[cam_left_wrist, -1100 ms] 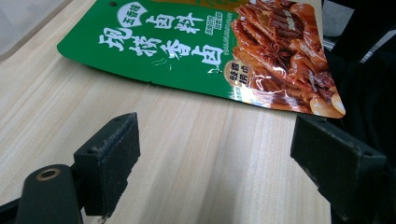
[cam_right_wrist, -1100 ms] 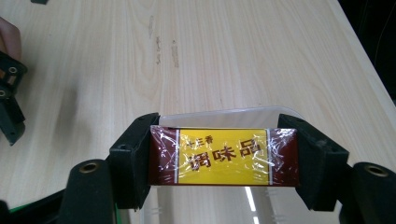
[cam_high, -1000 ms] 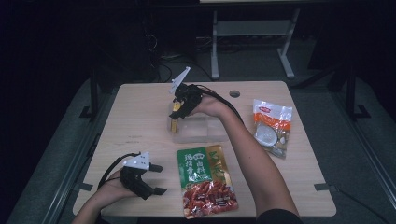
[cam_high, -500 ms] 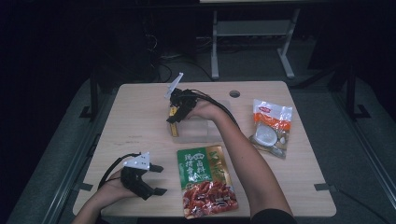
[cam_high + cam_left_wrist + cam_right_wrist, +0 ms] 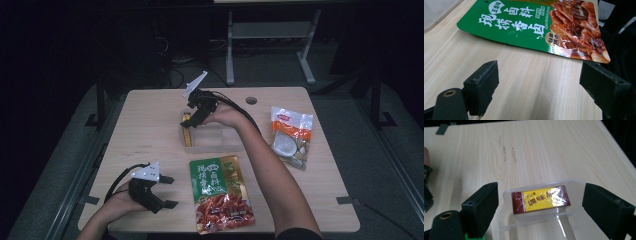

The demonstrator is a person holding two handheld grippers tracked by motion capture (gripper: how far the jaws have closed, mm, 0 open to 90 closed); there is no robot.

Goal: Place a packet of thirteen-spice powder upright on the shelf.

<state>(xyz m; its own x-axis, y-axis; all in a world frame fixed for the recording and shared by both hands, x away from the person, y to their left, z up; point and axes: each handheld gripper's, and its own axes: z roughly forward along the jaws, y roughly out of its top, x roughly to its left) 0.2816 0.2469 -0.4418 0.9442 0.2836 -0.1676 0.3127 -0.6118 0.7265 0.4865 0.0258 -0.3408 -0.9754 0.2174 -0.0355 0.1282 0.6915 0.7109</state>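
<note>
The desk [image 5: 150, 125] is pale wood and carries everything. Largest on it is the green pouch [image 5: 219, 192], lying flat near the front edge, its red lower end toward the person. To the right, well apart, lies a clear bag [image 5: 290, 136] with orange print and pale contents. Behind the pouch sits a clear tray [image 5: 212, 140], open at the top. In the tray's left end lies a small box [image 5: 187, 129], yellow with dark red ends; the right gripper view shows it wrapped in shiny film and resting along the tray's wall. The right gripper [image 5: 196, 116] hangs just above that end of the tray, its fingers [image 5: 482, 207] spread wide, one either side of the box and not touching it. The left gripper [image 5: 165, 192] rests on the desk at the front left, just beside the pouch, its fingers [image 5: 482, 83] also wide apart with only bare wood between them; the left gripper view shows the pouch's edge lying near, ahead of the fingers.
</note>
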